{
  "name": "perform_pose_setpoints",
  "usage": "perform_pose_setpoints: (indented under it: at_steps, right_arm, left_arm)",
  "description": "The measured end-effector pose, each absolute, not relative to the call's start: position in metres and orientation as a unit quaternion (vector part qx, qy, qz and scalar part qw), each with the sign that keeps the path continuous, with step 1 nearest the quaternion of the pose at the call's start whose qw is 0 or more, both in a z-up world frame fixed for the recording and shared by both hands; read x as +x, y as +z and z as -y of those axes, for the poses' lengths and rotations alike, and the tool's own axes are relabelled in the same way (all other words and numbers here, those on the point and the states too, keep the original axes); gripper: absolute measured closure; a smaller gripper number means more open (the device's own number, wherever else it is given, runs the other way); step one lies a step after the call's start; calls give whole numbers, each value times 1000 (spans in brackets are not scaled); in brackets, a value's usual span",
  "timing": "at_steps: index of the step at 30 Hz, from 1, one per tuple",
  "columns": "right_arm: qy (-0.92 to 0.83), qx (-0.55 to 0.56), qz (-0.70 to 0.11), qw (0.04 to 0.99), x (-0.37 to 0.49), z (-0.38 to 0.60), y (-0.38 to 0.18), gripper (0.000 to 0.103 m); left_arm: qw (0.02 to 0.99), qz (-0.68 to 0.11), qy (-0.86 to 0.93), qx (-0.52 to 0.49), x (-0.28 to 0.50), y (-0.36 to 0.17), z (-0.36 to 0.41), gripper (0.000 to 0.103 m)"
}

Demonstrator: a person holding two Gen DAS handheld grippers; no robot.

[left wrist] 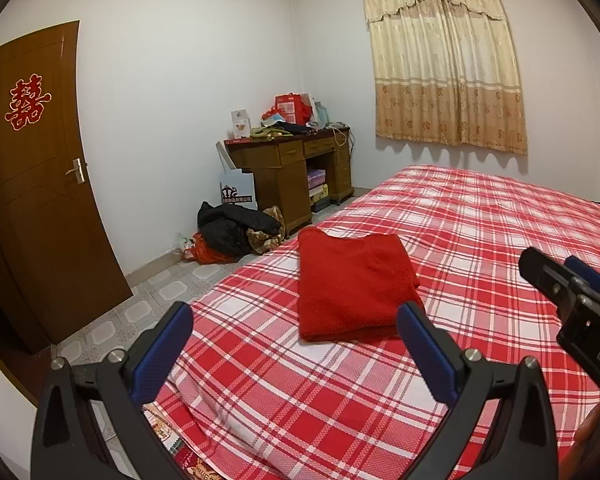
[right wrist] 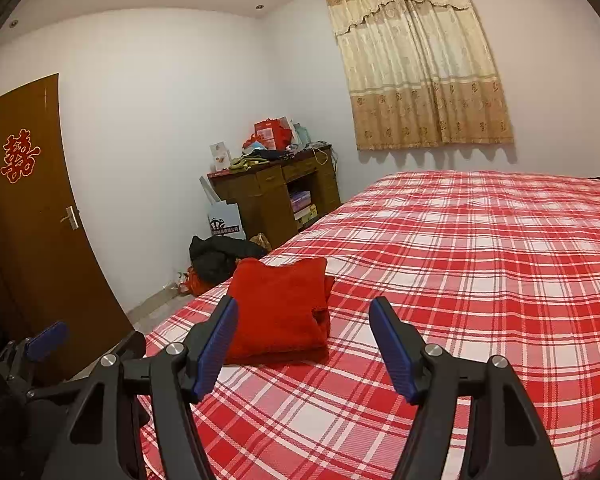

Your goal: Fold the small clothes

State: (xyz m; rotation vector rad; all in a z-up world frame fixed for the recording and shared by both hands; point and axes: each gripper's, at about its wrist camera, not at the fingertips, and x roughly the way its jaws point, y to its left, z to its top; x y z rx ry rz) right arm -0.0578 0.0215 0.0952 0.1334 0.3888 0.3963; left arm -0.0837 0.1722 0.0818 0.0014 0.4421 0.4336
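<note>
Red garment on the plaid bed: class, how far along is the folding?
Done: the red garment lies folded in a compact rectangle on the plaid bedspread. In hand: nothing; left gripper and right gripper are open, off it. Left: no other unfolded clothes show on the bed.

A wide bed is covered by a red and white checked sheet, spread flat. A folded red garment is laid directly on the sheet near the bed's left edge, its layers stacked into a rough rectangle.
</note>
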Motion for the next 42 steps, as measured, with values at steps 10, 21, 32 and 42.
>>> perform_pose_setpoints:
  at_steps: [10, 21, 32, 42]
  right_arm:
    - [189, 71, -184, 962, -63, -16, 98, 30]
    - [183, 78, -180, 963, -62, -8, 98, 28]
    - [182, 77, -179, 964, -64, -8, 98, 28]
    - [181, 81, -185, 963, -63, -5, 95, 28]
  left_arm:
    - [955, -205, 216, 1, -88, 86, -170, 0]
    - [949, -212, 233, 2, -83, 85, -173, 0]
    - [951, -218, 218, -20, -82, 86, -179, 0]
    - [951, -231, 204, -31, -79, 82, -182, 0]
